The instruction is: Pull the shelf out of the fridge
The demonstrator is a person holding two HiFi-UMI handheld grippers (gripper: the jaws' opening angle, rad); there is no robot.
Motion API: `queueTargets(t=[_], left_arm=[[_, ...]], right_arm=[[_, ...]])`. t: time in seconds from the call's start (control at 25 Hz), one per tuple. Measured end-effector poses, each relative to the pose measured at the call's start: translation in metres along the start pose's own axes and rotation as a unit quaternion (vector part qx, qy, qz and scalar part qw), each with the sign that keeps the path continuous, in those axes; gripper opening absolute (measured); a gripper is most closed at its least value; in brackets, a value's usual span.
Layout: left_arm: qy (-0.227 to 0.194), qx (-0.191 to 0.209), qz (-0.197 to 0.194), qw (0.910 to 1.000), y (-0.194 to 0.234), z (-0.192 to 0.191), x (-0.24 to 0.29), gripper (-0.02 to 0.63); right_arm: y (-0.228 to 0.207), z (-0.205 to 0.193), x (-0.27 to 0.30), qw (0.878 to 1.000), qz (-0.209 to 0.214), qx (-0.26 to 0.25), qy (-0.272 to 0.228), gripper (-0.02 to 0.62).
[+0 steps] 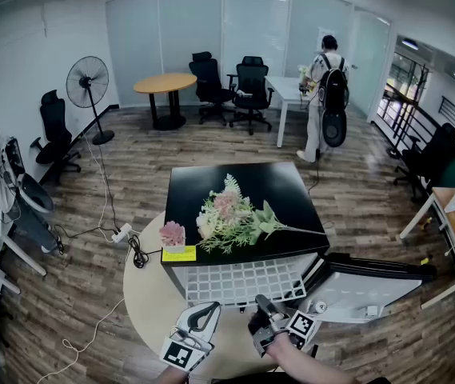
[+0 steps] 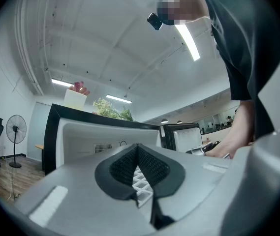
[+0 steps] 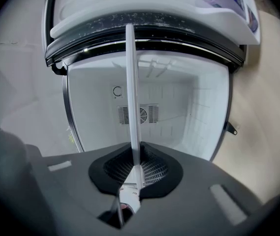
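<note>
White shelf (image 1: 239, 282): partly out of fridge (image 1: 287, 184).
Left gripper (image 2: 138, 167), right gripper (image 3: 135, 167): both clamp it.
Next pull: I keep it straight, level.

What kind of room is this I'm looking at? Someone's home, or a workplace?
Most likely an office or meeting space, not a home: black swivel office chairs stand by a round table and a white desk, with a glass partition wall behind them.
</note>
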State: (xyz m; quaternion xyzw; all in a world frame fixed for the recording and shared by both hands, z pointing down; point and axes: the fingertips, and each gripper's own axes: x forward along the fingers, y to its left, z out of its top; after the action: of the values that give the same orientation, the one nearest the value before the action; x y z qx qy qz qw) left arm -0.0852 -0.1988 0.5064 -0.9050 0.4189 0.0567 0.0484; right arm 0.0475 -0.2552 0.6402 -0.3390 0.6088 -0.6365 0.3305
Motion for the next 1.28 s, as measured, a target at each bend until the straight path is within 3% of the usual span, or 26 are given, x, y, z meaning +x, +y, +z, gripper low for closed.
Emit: queueTargets(t=[0.12, 0.24, 0.52, 0.84, 1.28], left_arm=[[-0.019, 0.022, -0.001, 0.9996, 0.002, 0.006, 0.001, 0.0], [-0.01, 0.007, 0.001, 0.9999, 0.003, -0.002, 0.0, 0.0], [-0.024, 0.017, -0.004, 0.9996, 0.005, 0.002, 0.002, 0.0], [0.004, -0.013, -0.009, 0.9999, -0.005, 0.0, 0.001, 0.0], [-0.017, -0.005, -0.028, 0.9994, -0.015, 0.03, -0.004, 0.0]], right_arm=[[0.0, -0.001, -0.002, 1.0, -0.001, 0.0, 0.001, 0.035], [0.001, -0.003, -0.005, 1.0, 0.0, 0.001, 0.002, 0.035], [-0.001, -0.007, -0.014, 1.0, -0.006, -0.003, 0.004, 0.037], [-0.001, -0.01, -0.022, 1.0, -0.012, -0.015, 0.005, 0.037], [-0.001, -0.013, -0.029, 0.999, -0.02, -0.025, 0.005, 0.035]])
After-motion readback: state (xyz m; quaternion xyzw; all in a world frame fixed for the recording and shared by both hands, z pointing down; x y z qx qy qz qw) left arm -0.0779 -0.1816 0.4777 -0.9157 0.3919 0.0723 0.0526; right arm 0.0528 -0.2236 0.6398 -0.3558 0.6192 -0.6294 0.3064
